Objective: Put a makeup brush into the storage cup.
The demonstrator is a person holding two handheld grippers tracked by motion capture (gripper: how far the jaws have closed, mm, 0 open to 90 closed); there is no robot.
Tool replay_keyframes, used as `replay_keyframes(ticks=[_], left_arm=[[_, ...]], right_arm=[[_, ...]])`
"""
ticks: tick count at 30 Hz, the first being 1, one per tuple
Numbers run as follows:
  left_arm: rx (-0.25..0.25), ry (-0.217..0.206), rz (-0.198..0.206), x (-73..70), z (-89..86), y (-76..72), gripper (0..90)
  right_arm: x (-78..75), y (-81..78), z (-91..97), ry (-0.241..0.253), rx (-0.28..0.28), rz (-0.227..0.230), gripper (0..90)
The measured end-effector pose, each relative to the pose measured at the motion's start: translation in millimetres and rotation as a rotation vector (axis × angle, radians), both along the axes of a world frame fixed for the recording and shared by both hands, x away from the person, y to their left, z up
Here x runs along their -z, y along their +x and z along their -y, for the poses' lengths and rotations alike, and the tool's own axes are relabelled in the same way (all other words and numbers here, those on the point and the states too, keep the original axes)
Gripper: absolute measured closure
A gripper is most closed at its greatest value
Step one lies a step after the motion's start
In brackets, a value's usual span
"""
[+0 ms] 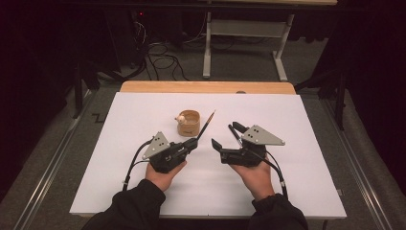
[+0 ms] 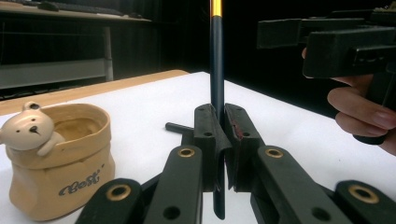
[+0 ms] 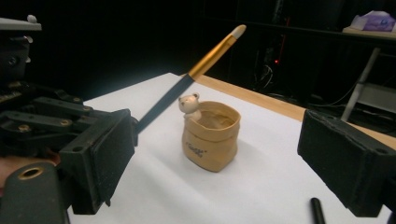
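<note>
A thin brush (image 1: 207, 123) with a black handle, gold ferrule and pale tip sticks up and forward from my left gripper (image 1: 194, 142), which is shut on the handle (image 2: 216, 84). A tan pot (image 1: 187, 122) with a small bear figure on its rim stands just left of the brush; it also appears as the pot (image 2: 60, 158) and the pot (image 3: 212, 135). The brush (image 3: 210, 53) slants over the pot's left side. My right gripper (image 1: 225, 135) stands wide open to the right, nothing between its jaws. A black pen (image 1: 234, 135) lies on the sheet by it.
A white sheet (image 1: 143, 105) covers the wooden table (image 1: 206, 86). The pen (image 2: 180, 127) rests just beyond my left jaws, and the pen's end (image 3: 317, 210) lies near my right jaw. A desk frame (image 1: 244, 28) and cables stand on the floor behind.
</note>
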State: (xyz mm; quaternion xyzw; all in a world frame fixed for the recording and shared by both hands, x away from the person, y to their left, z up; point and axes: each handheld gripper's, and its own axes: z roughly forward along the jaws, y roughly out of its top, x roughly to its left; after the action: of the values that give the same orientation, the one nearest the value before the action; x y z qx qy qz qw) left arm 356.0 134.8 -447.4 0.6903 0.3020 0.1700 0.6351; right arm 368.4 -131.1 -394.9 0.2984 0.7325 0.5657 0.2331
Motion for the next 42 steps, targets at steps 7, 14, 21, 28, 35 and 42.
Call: replay_keyframes(ticks=[7,14,21,28,35,42], left_arm=[[-0.008,0.005,0.012,3.6,-0.2,-6.3,84.4],[-0.019,-0.016,0.019,2.2,-0.7,-11.1,84.4],[-0.02,-0.009,0.03,4.1,1.8,-15.5,84.4],[-0.02,-0.002,0.031,6.5,4.2,-17.4,84.4],[-0.013,-0.007,0.029,7.7,7.1,-19.4,84.4],[-0.007,0.004,0.034,9.6,9.3,-22.4,84.4]], right_arm=[[3.0,-2.3,1.1,0.084,-0.027,-0.055,12.8],[9.9,-1.3,-1.2,0.168,-0.053,-0.113,14.6],[15.5,1.5,-5.7,0.249,-0.069,-0.169,17.2],[16.8,1.2,-8.8,0.289,-0.073,-0.188,19.3],[18.9,2.5,-7.5,0.344,-0.05,-0.216,28.0],[21.9,4.7,-6.1,0.379,-0.053,-0.227,36.2]])
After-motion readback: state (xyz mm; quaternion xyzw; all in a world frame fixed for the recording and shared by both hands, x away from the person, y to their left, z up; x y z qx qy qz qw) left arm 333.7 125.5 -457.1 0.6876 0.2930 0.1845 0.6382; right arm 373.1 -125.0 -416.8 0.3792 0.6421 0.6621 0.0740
